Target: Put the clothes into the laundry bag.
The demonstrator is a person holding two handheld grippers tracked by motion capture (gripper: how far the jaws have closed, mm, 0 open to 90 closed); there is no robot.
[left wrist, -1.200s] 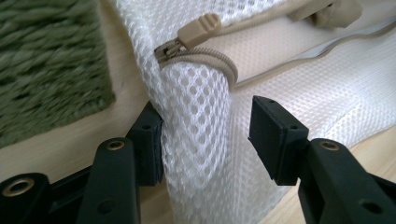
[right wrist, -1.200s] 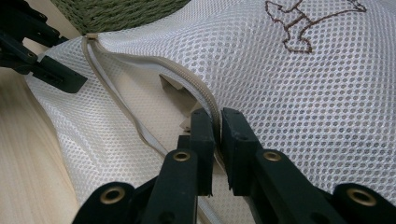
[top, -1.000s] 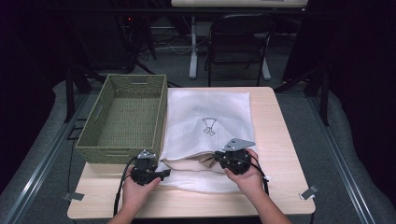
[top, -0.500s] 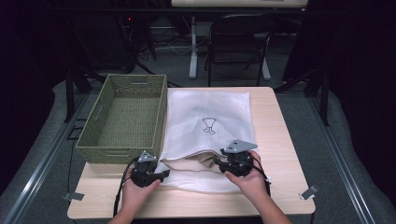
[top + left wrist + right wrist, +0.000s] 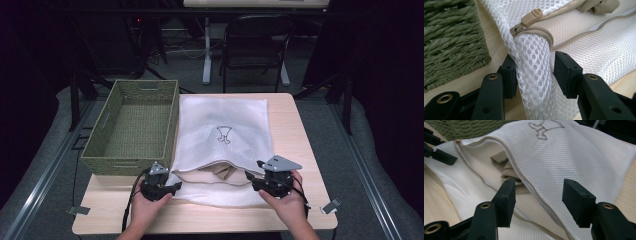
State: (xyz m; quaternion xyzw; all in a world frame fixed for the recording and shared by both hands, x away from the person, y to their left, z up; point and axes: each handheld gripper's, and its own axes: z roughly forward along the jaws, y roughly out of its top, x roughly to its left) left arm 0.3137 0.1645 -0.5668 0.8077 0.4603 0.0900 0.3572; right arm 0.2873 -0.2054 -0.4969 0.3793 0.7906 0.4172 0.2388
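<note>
High view: a white mesh laundry bag with a small dark printed figure (image 5: pixel 222 127) lies flat on the light wooden table (image 5: pixel 295 130), its open mouth toward the person. A green woven rectangular basket (image 5: pixel 132 125) stands just beside the bag's left edge. A tan folded cloth (image 5: pixel 222 171) shows inside the mouth. Left gripper (image 5: pixel 172 186) sits at the bag's near left corner, right gripper (image 5: pixel 248 176) at the near right part of the mouth, each held in a hand.

Left gripper view adds detail the high view lacks: the jaws are parted, a raised fold of the mesh corner standing between them, one pad touching it, the other just off. A tan zipper pull (image 5: pixel 532 17) sits at the end of the tan zip tape right above the fold; basket weave at left.

Right gripper view: jaws apart, straddling the upper lip of the mouth without pinching it; the tan cloth lies under that lip, and the left gripper's black tips show at far left
</note>
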